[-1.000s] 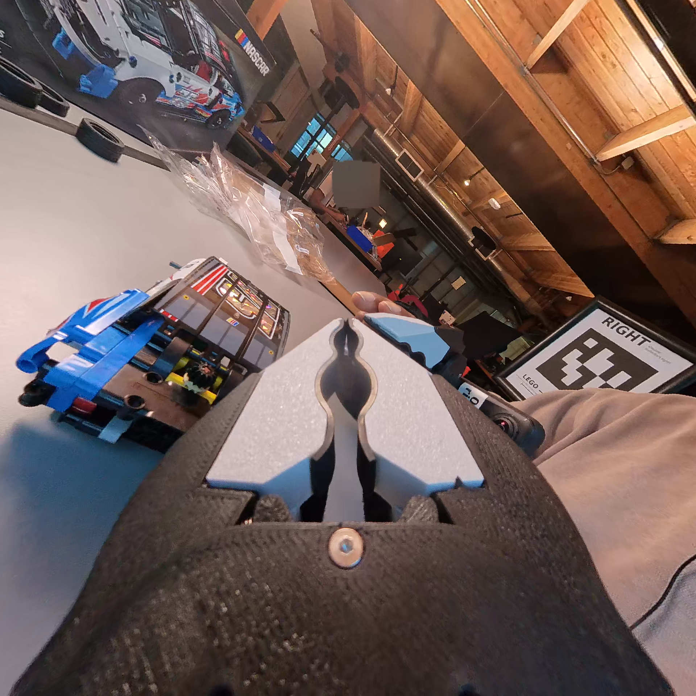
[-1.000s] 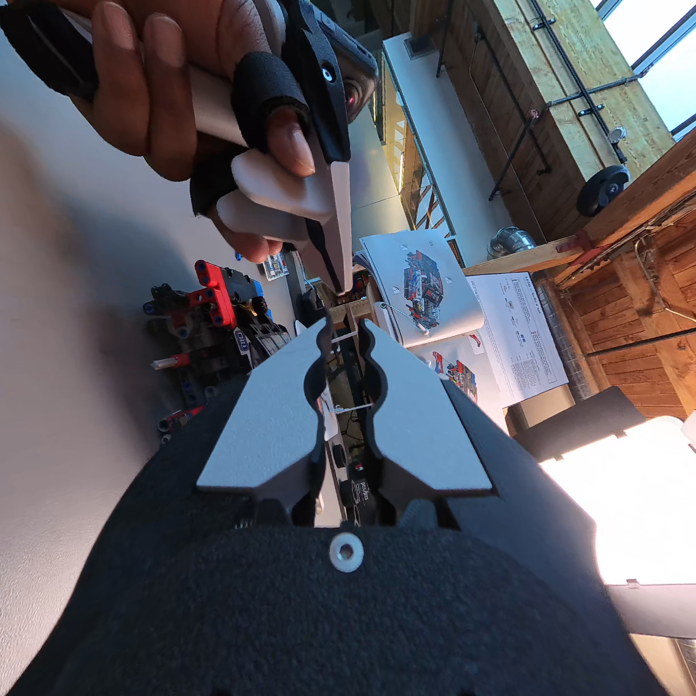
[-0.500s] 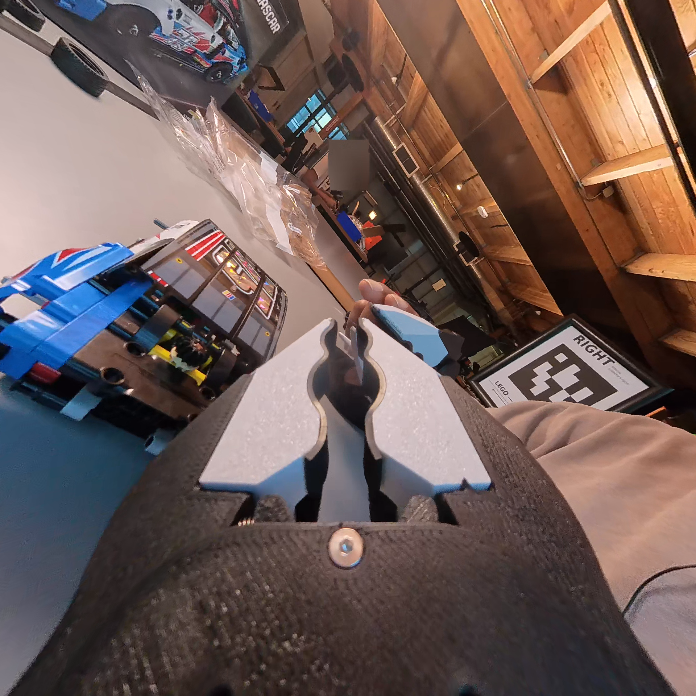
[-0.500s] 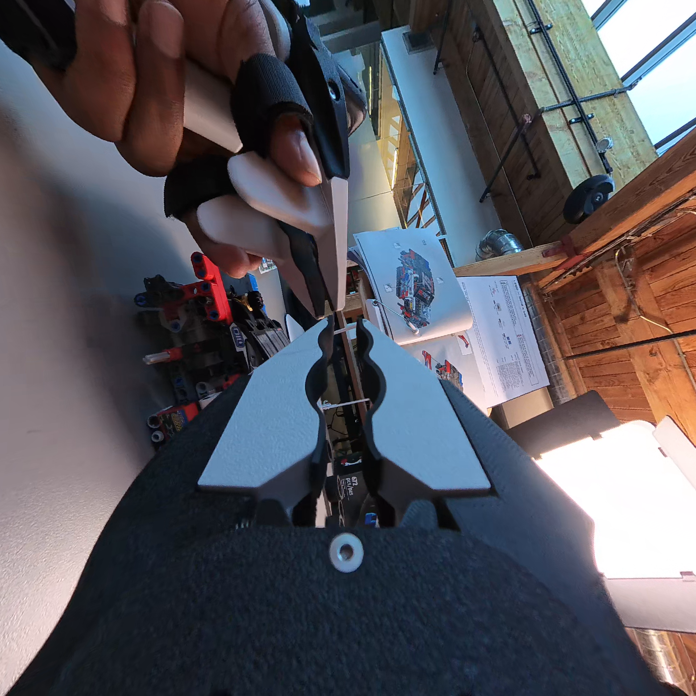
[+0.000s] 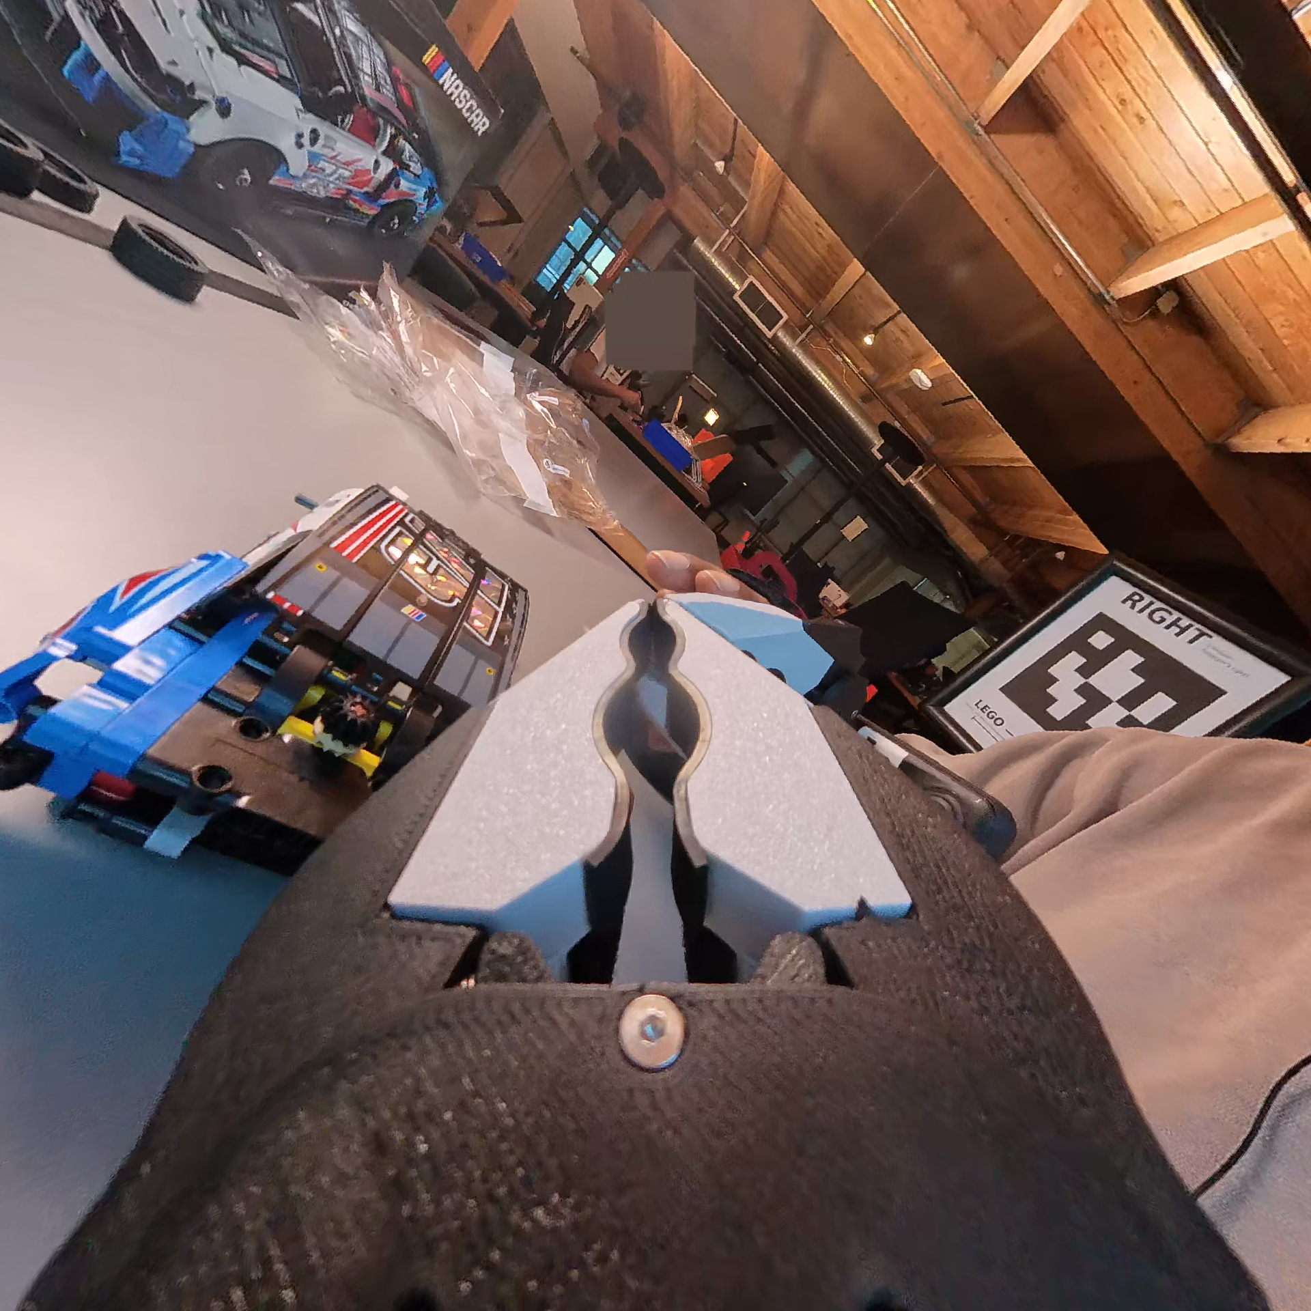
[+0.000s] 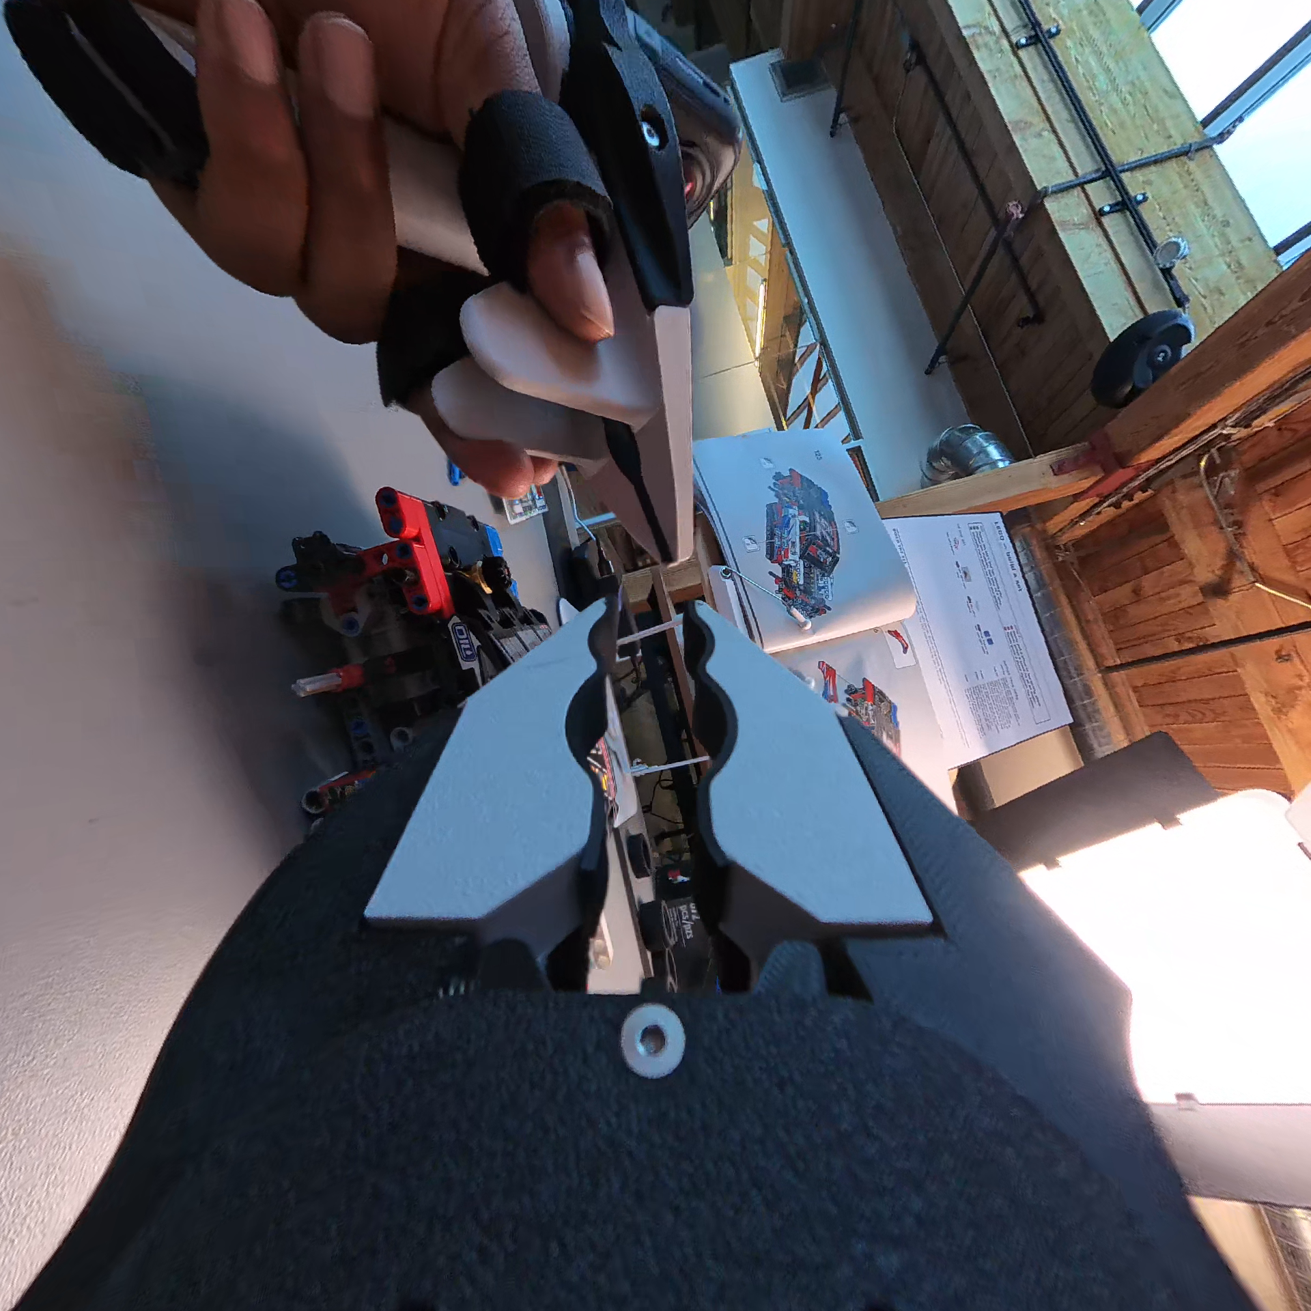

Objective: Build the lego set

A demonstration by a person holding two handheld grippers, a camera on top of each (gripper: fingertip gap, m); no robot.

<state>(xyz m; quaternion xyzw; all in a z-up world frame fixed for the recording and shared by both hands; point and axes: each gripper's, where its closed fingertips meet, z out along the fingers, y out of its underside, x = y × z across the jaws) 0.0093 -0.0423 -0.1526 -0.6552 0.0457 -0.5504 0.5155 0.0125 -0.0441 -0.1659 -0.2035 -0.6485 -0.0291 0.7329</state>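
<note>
The part-built Lego race car (image 5: 340, 638), blue, black and white, lies on the grey table (image 5: 142, 426) left of my left gripper (image 5: 653, 609). Its fingertips meet, and I see nothing between them. The right gripper (image 5: 752, 638) sits just behind those tips. In the right wrist view, the car (image 6: 426, 624) shows its red and black end. My right gripper (image 6: 654, 610) stands open. A thin printed sheet (image 6: 609, 759) stands edge-on against its left finger. The hand-held left gripper (image 6: 667, 557) points down just above the right gripper's tips.
The set's box (image 5: 248, 120), a loose tyre (image 5: 159, 259) and empty plastic bags (image 5: 482, 411) lie at the table's far side. An open instruction booklet (image 6: 801, 539) and a paper sheet (image 6: 979, 624) lie beyond the car. A framed marker board (image 5: 1114, 681) and a sleeve (image 5: 1170, 887) are on the right. The grippers are tip to tip, or close to it.
The left gripper's tips, slightly apart half a second ago, have closed, and it has drawn back from the right gripper's tips. The right gripper's jaws have opened wider.
</note>
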